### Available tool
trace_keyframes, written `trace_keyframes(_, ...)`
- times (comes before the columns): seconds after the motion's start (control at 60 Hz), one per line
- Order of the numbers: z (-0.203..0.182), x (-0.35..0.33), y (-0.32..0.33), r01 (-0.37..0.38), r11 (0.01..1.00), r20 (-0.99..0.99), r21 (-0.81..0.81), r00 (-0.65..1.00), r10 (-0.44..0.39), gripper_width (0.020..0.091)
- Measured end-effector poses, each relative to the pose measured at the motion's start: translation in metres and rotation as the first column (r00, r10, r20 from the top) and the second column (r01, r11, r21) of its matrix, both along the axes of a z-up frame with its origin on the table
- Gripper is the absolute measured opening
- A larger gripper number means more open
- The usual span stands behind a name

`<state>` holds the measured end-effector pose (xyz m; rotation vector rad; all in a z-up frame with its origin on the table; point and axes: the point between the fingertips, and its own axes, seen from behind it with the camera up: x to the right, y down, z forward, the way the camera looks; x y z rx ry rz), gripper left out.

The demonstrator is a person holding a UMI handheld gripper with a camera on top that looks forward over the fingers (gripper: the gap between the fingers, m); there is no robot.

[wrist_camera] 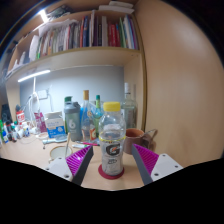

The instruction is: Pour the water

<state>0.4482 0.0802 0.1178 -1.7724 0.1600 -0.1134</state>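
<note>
A sports-drink bottle (112, 138) stands upright on the desk between the gripper's (113, 160) two fingers.

The bottle is clear, with a yellow cap and a white label bearing a dark logo, and it sits on a small red coaster (112, 173) on the pale wooden desk (35, 157). The pink pads (80, 160) flank it left and right, jaws spread, with a sliver of gap showing at each side, so it rests on its own base. Just behind it to the right stands a brown mug (135, 137); to the left, a cluster of other bottles and containers (78, 118). Above them runs a shelf of books (85, 35), and a lit desk lamp (33, 76) glows further left.
</note>
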Motion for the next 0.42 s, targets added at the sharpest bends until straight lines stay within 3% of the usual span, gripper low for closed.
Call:
trace_keyframes(0.2, 0.039, -0.02, -0.072, -0.032, 0.999, -0.056, 0.029, 0.998, 0.034, 0.0845)
trace_keyframes(0.333, 0.067, -0.012, -0.106, 0.012, 0.995, -0.066, 0.094, 0.998, -0.006, 0.0822)
trace_keyframes(0.417, 0.072, -0.017, -0.12, -0.002, 0.996, -0.105, 0.091, 0.994, 0.012, 0.084)
